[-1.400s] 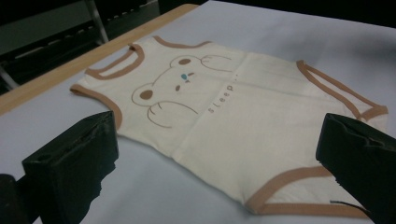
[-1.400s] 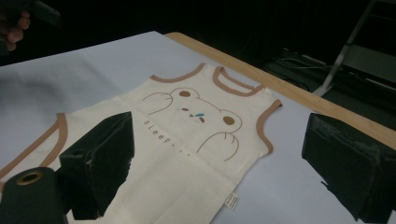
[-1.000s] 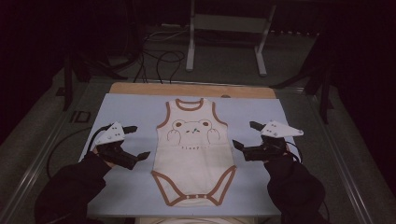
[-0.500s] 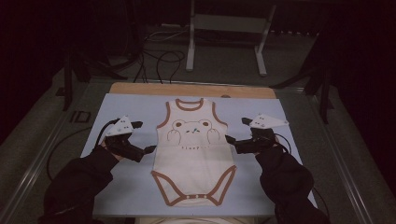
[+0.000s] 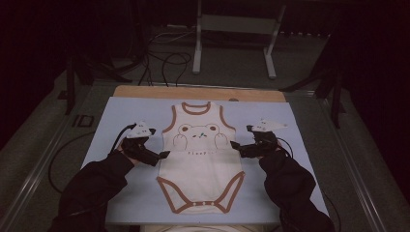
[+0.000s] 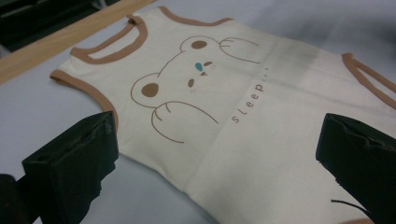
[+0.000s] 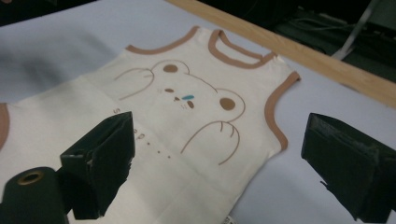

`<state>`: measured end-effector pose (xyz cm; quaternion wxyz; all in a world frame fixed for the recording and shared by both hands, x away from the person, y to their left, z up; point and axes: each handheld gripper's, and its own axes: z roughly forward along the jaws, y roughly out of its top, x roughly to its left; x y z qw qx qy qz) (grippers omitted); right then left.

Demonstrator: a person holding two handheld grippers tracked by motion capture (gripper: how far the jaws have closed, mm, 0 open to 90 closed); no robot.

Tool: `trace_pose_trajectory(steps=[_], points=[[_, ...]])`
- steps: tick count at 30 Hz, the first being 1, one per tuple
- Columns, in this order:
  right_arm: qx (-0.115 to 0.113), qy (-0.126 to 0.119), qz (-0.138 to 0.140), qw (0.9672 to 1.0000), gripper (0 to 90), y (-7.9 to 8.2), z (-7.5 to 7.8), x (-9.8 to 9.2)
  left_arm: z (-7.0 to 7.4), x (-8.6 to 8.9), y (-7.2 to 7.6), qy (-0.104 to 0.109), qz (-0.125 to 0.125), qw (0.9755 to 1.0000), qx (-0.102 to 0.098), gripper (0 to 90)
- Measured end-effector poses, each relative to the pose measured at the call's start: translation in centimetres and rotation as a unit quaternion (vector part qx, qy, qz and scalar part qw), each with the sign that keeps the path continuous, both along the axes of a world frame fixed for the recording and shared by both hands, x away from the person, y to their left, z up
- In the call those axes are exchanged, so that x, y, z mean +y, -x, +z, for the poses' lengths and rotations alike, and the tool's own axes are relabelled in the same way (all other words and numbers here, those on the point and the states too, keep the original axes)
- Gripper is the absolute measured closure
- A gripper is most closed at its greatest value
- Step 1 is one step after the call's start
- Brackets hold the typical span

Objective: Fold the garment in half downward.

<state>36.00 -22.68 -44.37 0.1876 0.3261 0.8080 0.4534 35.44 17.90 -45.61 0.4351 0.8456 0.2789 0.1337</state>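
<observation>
Left gripper view has the jaws wide open and empty, straddling the bodysuit's [image 6: 243,135] side edge under the armhole. The right gripper [image 5: 240,146] mirrors that, open at the opposite edge, about as near as the left gripper [image 5: 162,155]. The bodysuit lies flat mid-mat [image 5: 121,116], neck toward the far edge.
</observation>
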Motion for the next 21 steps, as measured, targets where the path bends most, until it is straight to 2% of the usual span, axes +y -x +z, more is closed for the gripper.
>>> trace_pose_trajectory(steps=[4, 9, 15, 20, 21], points=[[0.014, 0.008, -0.006, 0.9998, 9.7, -0.7, -0.9, -0.1, -0.8, -0.7, -0.5, -0.02, 0.013, 0.9997, 0.004, 0.0], [0.034, 0.015, -0.006, 0.9993, 9.7, -1.5, -2.2, 0.0, -1.7, -1.2, -1.0, -0.028, 0.018, 0.9994, 0.009, 0.0], [0.045, 0.028, -0.009, 0.9986, 10.5, -2.2, -3.2, 0.1, -2.4, -1.3, -1.7, -0.033, 0.029, 0.9988, 0.022, 0.0], [0.066, 0.023, -0.013, 0.9975, 10.6, -2.7, -3.9, 0.1, -3.3, -1.5, -2.2, -0.041, 0.028, 0.9978, 0.044, 0.0], [0.068, 0.025, -0.011, 0.9973, 10.6, -2.9, -4.1, 0.1, -3.4, -1.5, -2.3, -0.043, 0.023, 0.9973, 0.054, 0.0]])
